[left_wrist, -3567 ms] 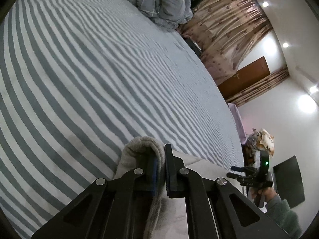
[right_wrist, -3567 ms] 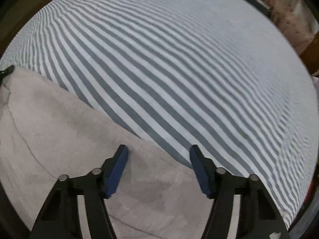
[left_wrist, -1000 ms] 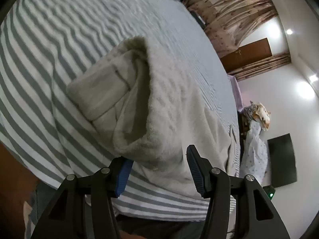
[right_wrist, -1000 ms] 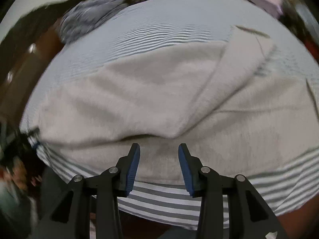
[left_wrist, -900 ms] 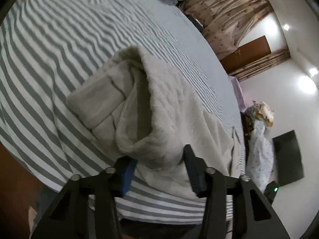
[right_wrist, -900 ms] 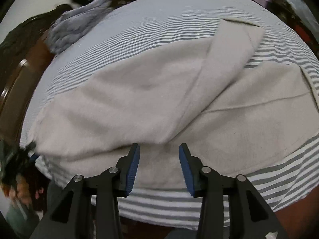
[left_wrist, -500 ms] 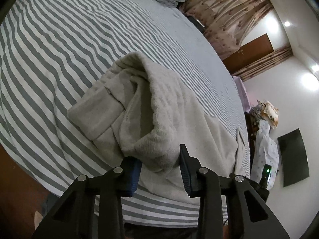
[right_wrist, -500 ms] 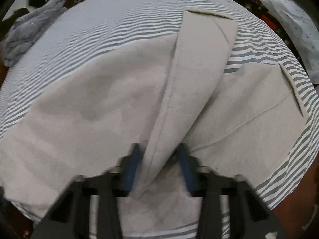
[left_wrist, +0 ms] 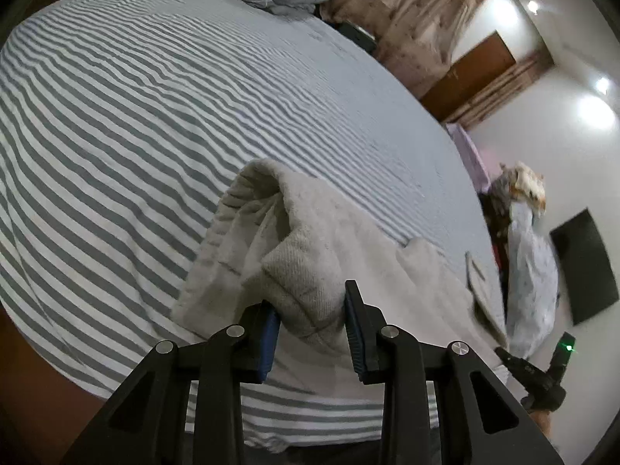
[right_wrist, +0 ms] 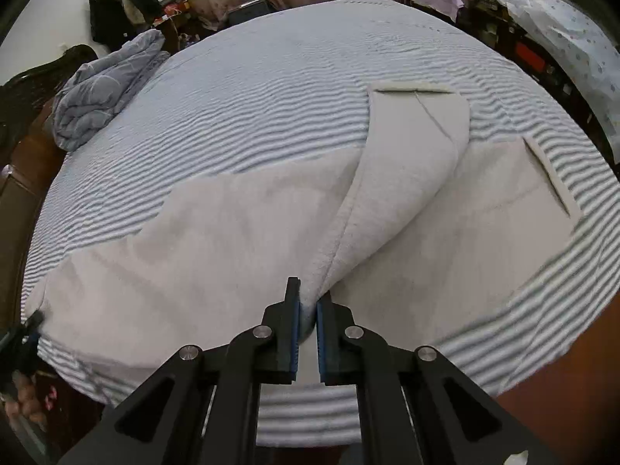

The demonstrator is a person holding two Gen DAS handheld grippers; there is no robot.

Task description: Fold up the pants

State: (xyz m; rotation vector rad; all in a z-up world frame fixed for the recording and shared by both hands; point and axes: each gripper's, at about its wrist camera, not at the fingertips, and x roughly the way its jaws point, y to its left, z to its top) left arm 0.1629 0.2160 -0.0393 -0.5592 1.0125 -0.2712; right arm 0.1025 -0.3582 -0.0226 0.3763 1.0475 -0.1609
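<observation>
Cream fleece pants (right_wrist: 232,232) lie spread across the near part of a striped bed, one leg (right_wrist: 410,155) folded up over the other. My right gripper (right_wrist: 308,302) is shut on a raised ridge of fabric at the pants' near edge, by the crotch. In the left wrist view the waist end of the pants (left_wrist: 302,232) is bunched and lifted. My left gripper (left_wrist: 310,310) is closing, its pads pressing a thick fold of the waistband between them. The right gripper (left_wrist: 542,372) shows at that view's right edge, and the left gripper (right_wrist: 23,333) at the right wrist view's left edge.
The grey-and-white striped sheet (right_wrist: 290,77) stretches far beyond the pants. A bundled grey quilt (right_wrist: 104,85) lies at the bed's far left corner. Dark wooden bed frame (right_wrist: 23,178) runs along the left. Cluttered furniture and a patterned cloth (right_wrist: 573,38) stand beyond the right side.
Both grippers went from open over the pants to clamped on them. The left took the bunched waistband and rose with it. The right pinched the near edge into a raised ridge.
</observation>
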